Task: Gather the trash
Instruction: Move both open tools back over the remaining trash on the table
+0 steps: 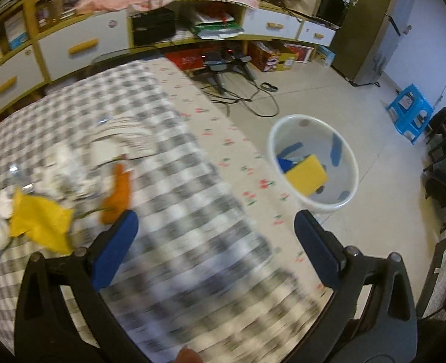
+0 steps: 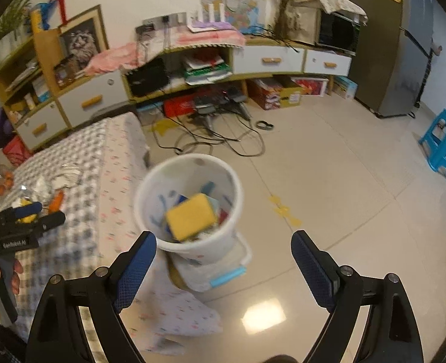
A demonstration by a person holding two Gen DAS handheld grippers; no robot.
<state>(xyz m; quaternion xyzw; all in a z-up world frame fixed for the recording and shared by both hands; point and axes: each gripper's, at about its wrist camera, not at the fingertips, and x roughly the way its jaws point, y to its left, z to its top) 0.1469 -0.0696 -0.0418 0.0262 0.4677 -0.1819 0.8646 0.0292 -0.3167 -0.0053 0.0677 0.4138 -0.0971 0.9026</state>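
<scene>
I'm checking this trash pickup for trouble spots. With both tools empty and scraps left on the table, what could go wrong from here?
1. The white bin stands on the floor beside the table, not under it, so a scrap released early could land on the floor.
2. The yellow scrap and orange scrap lie close among white crumpled scraps; the open left tool may pinch several or snag the checked cloth.

Tablecloth (image 1: 150,139): grey-and-white check, cream border with red cherry print. Bucket (image 2: 189,251): white, blue markings; yellow sponge (image 2: 191,216) inside. Cloth (image 1: 41,224) at 9 o'clock in the left view: yellow; scrap (image 1: 117,196) beside it: orange. Stool (image 2: 445,148) at 3 o'clock: bright blue. Gripper pads (image 1: 114,254): blue.
</scene>
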